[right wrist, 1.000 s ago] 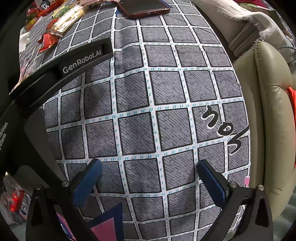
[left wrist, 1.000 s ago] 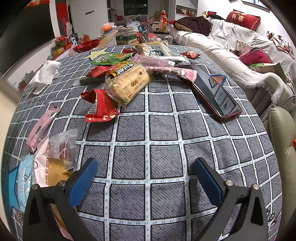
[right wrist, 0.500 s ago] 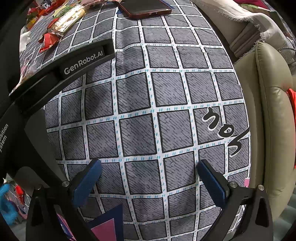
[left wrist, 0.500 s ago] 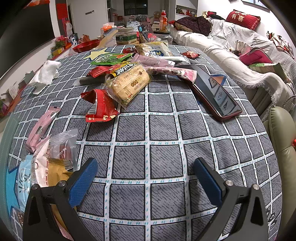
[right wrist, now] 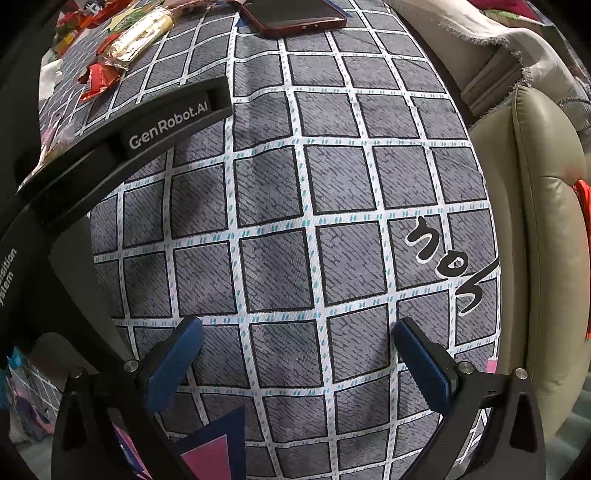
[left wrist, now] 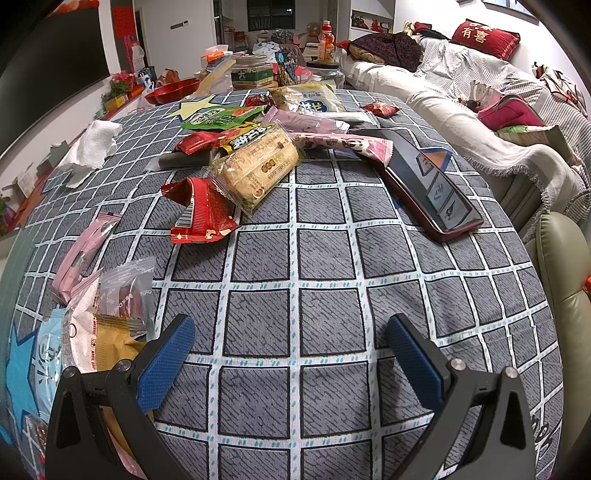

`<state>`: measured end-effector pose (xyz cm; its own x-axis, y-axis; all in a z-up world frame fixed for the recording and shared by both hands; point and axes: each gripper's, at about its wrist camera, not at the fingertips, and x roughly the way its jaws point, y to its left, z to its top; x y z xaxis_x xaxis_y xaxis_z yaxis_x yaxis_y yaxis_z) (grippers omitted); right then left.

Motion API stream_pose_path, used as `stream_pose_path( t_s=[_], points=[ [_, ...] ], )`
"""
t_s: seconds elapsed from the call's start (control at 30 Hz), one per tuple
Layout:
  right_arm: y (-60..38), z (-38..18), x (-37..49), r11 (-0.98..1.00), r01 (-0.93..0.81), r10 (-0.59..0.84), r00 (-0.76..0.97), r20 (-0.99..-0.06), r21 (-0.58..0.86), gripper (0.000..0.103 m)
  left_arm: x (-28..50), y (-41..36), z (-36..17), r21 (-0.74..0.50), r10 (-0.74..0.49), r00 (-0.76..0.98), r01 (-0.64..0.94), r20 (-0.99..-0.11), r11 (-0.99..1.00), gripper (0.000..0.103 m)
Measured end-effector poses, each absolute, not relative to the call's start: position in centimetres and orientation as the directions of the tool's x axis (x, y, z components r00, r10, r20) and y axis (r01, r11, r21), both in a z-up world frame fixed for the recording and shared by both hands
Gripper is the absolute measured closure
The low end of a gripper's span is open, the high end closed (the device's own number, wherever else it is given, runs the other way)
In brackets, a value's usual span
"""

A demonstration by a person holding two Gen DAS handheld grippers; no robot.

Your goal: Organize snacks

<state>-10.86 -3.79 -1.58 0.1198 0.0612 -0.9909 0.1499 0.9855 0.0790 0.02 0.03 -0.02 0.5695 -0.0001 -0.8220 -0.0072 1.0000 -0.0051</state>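
Snack packets lie scattered on a grey checked tablecloth. A red packet and a clear pack of yellow biscuits lie mid-left, with a green packet and pink wrappers behind. More packets pile at the near left, beside my left gripper's left finger. My left gripper is open and empty over bare cloth. My right gripper is open and empty over bare cloth; the left gripper's black body crosses its view.
A phone in a red case lies right of the snacks, also in the right wrist view. A white tissue lies far left. A sofa and a beige leather seat border the table's right edge.
Both grippers have stayed almost still. The right wrist view has shifted slightly.
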Motion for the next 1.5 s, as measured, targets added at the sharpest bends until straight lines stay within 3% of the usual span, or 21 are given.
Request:
stream_pose_path(
  t_s=[0.23, 0.47, 0.67, 0.83, 0.97, 1.07, 1.13, 1.27, 1.5],
  points=[
    [-3.4, -1.3, -10.6, 0.984, 0.164, 0.054, 0.127, -0.99, 0.074, 0.0, 0.0, 0.0, 0.0, -0.005, 0.0, 0.57, -0.007, -0.822, 1.0, 0.0],
    [-3.8, -2.4, -8.5, 0.991, 0.123, 0.054, -0.066, -0.996, 0.046, 0.0, 0.0, 0.0, 0.0, -0.005, 0.0, 0.569, -0.007, -0.822, 1.0, 0.0],
    [-4.3, -2.3, -8.1, 0.99, 0.129, 0.055, -0.061, -0.997, 0.047, 0.0, 0.0, 0.0, 0.0, -0.002, 0.0, 0.562, -0.003, -0.827, 1.0, 0.0],
    [-4.3, -2.4, -7.4, 0.993, 0.101, 0.065, -0.043, -0.997, 0.06, 0.0, 2.0, -0.6, 0.7, -0.019, -0.064, 0.275, 0.161, -0.959, 0.987, 0.0],
    [-4.7, -2.4, -8.6, 0.99, 0.107, 0.094, -0.053, -0.994, 0.087, 0.0, 2.2, 2.2, 5.2, -0.105, -0.149, 0.233, 0.191, -0.961, 0.976, 0.0],
    [-6.5, -1.8, -7.8, 0.956, 0.238, 0.184, -0.037, -0.982, 0.17, 0.0, 3.6, 7.0, 9.0, -0.02, -0.067, 0.271, 0.172, -0.96, 0.985, 0.0],
    [-6.9, -0.7, -6.5, 0.933, 0.284, 0.229, 0.005, -0.973, 0.221, 0.0, 3.3, 9.1, 9.3, 0.035, -0.016, 0.367, 0.131, -0.93, 0.991, 0.0],
    [-5.2, 2.5, -1.0, 0.906, 0.27, 0.309, 0.101, -0.946, 0.325, 0.0, 7.0, 14.5, 7.2, 0.147, 0.119, 0.315, 0.069, -0.942, 0.987, 0.0],
    [-0.7, 5.4, 10.6, 0.887, 0.252, 0.352, 0.178, -0.919, 0.388, 0.0, 10.6, 18.0, 2.9, 0.126, 0.102, 0.223, 0.093, -0.969, 0.988, 0.0]
  ],
)
